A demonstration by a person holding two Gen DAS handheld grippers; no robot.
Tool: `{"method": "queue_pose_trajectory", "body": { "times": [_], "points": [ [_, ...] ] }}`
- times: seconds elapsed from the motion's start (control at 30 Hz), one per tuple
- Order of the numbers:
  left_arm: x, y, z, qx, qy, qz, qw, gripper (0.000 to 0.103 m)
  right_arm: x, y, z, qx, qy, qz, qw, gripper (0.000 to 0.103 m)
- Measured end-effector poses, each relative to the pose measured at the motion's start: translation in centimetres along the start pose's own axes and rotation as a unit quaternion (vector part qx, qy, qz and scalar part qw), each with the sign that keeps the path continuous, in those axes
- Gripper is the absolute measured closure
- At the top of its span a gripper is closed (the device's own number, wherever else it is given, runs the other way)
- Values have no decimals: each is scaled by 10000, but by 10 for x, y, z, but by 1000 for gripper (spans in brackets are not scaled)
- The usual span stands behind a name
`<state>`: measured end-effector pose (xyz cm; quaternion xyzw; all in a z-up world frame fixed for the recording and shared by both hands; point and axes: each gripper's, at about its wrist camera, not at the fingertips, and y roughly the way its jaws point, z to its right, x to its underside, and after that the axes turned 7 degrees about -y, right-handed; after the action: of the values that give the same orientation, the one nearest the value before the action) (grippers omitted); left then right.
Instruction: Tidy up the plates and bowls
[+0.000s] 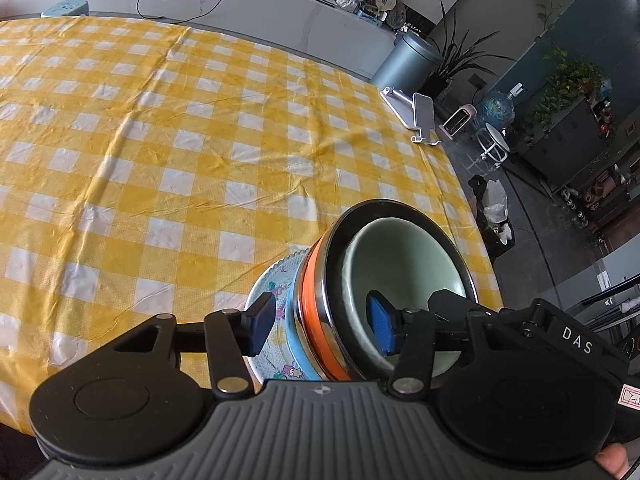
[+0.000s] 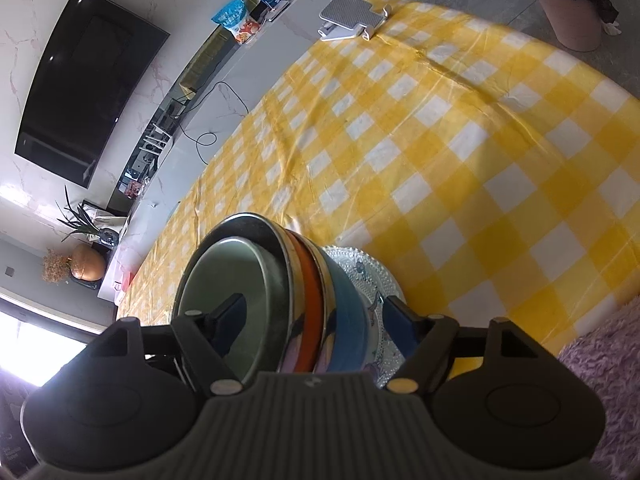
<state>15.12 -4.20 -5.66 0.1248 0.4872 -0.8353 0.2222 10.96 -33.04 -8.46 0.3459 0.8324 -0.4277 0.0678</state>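
A stack stands on the yellow checked tablecloth: a pale green bowl nested in a steel bowl with an orange band, on a blue bowl, on a patterned glass plate. My left gripper straddles the stack's near side, one pad under the plate's side, the other inside the green bowl. My right gripper straddles the same stack from the other side, one finger inside the green bowl, the other by the plate. I cannot tell if either pair of pads presses the stack.
A white phone stand lies at the table's far corner; it also shows in the right wrist view. The table edge drops to the floor with a bin. A purple fluffy rug or cushion is beside the table.
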Motion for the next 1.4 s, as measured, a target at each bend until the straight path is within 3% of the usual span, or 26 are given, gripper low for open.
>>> {"method": "queue_pose_trajectory", "body": {
  "times": [0.17,0.33,0.5,0.77,1.03,1.3,1.4],
  "points": [
    [1,-26,8,132,207,361,9990,41,2,-19,-20,77,-417,254,9988,27],
    [10,-64,22,221,717,941,9927,41,5,-46,-42,-8,-751,577,9955,26],
    [23,-103,31,180,1209,1536,9805,41,17,-78,-67,14,-1174,923,9888,26],
    [60,-162,41,118,1996,2361,9509,41,51,-127,-98,39,-1870,1411,9722,23],
    [103,-188,40,-186,2432,2742,9302,26,102,-162,-117,247,-2810,2041,9374,17],
    [127,-190,23,-581,2359,2832,9278,13,147,-168,-110,764,-3631,2330,8989,15],
    [137,-183,18,-679,2382,2681,9310,7,161,-164,-102,998,-3734,2257,8943,11]
  ]
}}
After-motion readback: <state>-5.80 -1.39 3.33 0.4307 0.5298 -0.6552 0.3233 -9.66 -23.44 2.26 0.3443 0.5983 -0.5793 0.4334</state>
